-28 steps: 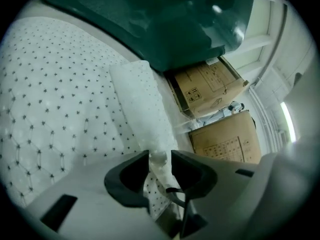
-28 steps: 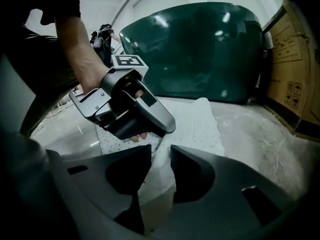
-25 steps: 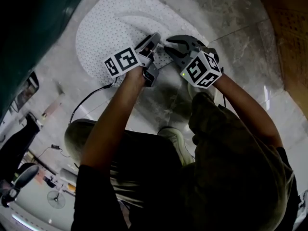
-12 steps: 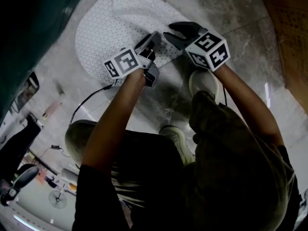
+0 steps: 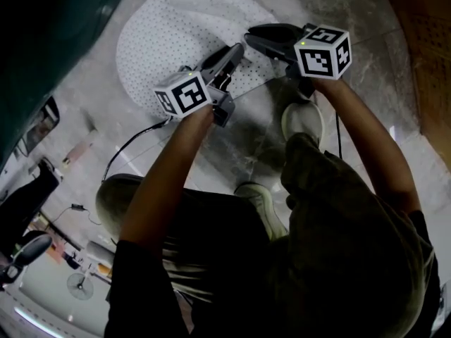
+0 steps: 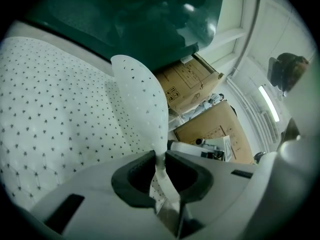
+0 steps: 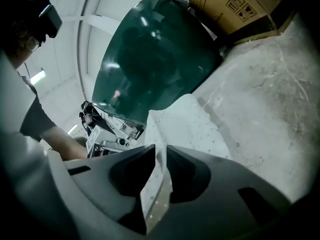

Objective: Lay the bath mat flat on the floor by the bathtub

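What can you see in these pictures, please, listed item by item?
bath mat: one, white with dark dots, on the floor beside the bathtub, near edge lifted
bathtub: one, dark green, along the mat's far side
floor: grey, stone-look, under everything
cardboard boxes: two, brown, next to the bathtub in the left gripper view
cable: one, black, on the floor
shoes: two, pale, on the floor below the grippers
left gripper: one, grey with a marker cube, shut on the mat's edge
right gripper: one, grey with a marker cube, jaws have just been closing, pinching the mat's edge
forearms: two, bare, reaching to the grippers
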